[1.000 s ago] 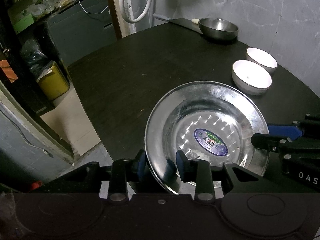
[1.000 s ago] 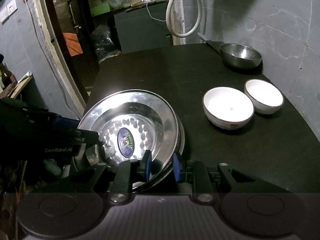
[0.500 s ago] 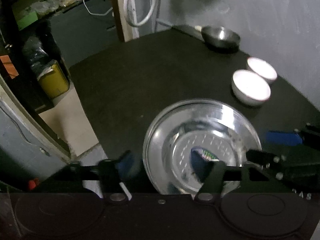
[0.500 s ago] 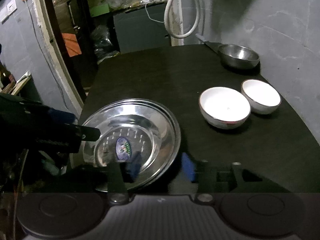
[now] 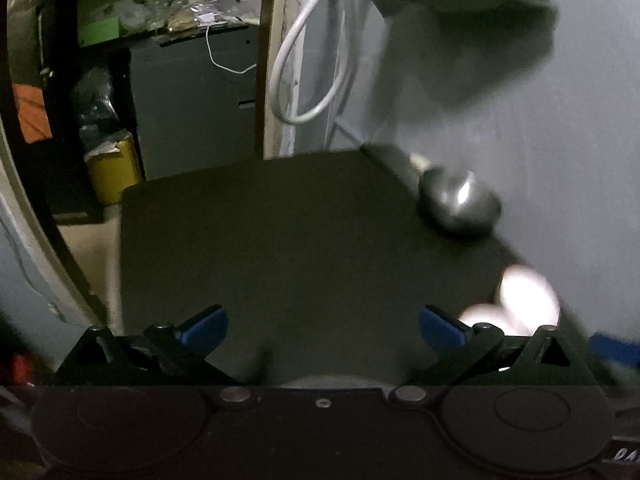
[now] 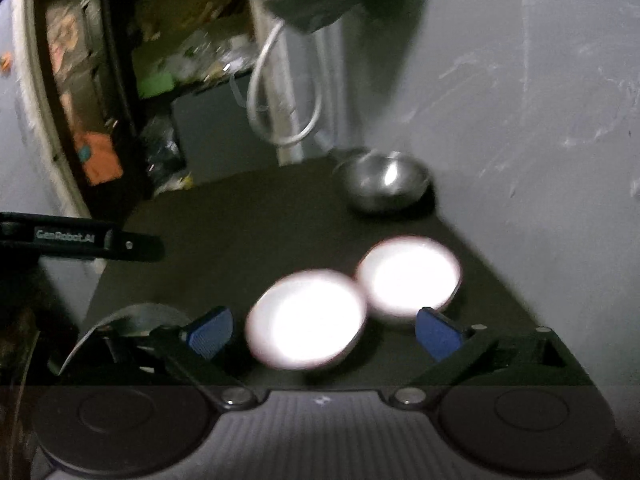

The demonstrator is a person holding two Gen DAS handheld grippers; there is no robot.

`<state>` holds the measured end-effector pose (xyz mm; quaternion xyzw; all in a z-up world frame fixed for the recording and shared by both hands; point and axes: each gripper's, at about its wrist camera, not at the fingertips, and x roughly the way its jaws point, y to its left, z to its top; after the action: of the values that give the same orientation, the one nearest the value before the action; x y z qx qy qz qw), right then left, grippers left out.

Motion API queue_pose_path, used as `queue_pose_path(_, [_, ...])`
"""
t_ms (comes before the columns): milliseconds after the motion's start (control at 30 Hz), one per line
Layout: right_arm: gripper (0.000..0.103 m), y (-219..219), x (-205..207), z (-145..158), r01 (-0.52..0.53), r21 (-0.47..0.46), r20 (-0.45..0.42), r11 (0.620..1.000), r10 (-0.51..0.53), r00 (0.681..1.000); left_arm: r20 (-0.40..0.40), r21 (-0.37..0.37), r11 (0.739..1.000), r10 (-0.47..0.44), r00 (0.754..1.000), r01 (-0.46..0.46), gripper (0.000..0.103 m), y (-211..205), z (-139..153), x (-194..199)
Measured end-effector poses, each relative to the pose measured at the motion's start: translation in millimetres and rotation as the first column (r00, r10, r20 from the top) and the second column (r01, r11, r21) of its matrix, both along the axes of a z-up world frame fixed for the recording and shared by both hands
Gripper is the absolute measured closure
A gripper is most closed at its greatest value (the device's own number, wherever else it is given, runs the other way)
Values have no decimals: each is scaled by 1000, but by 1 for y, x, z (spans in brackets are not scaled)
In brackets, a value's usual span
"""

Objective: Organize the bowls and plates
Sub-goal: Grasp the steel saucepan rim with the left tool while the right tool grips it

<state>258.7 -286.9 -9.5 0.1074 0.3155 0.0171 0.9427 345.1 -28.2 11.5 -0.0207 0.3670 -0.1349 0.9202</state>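
- While both tools sit spread wide and empty, left tool [image 5: 323, 330] faces bare table [image 5: 280, 240], nothing between its pads.
- Right tool [image 6: 323, 334] frames the near white bowl [image 6: 306, 318] at 12 o'clock, likely lining up a grab for stacking.
- Second white bowl [image 6: 408, 276] touches it at 2 o'clock; steel bowl [image 6: 386, 184] sits farther back by the wall.
- Steel plate [image 6: 132, 320] edge shows at 9 o'clock, flat on the table.

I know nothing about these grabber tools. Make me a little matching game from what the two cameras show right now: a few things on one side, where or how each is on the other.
Things:
1. steel bowl
2. near white bowl
3. steel plate
4. right gripper

Descriptions:
A. open, holding nothing
B. at the table's far end by the wall
C. between the blue fingertips in the right view
D. low left in the right view, only its rim showing

Pairs: 1-B, 2-C, 3-D, 4-A
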Motion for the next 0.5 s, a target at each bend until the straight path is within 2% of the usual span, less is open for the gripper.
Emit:
queue_pose_path(167, [2,-43,59,-8,43,59,31,997,-45,998,-19,-111,991,71,997,-73,1,-48,-2,65])
queue_pose_path(233, [3,-56,81,-15,47,93,37,995,-51,998,-32,-124,988,86,996,-89,1,-66,-5,91])
queue_pose_path(333, [9,-71,110,-30,62,140,24,988,-66,997,-34,-128,987,96,995,-99,1,-92,-12,123])
queue_pose_path(500, [16,-84,143,-49,92,200,7,975,-95,995,-70,-137,983,115,991,-124,1,-121,-26,160])
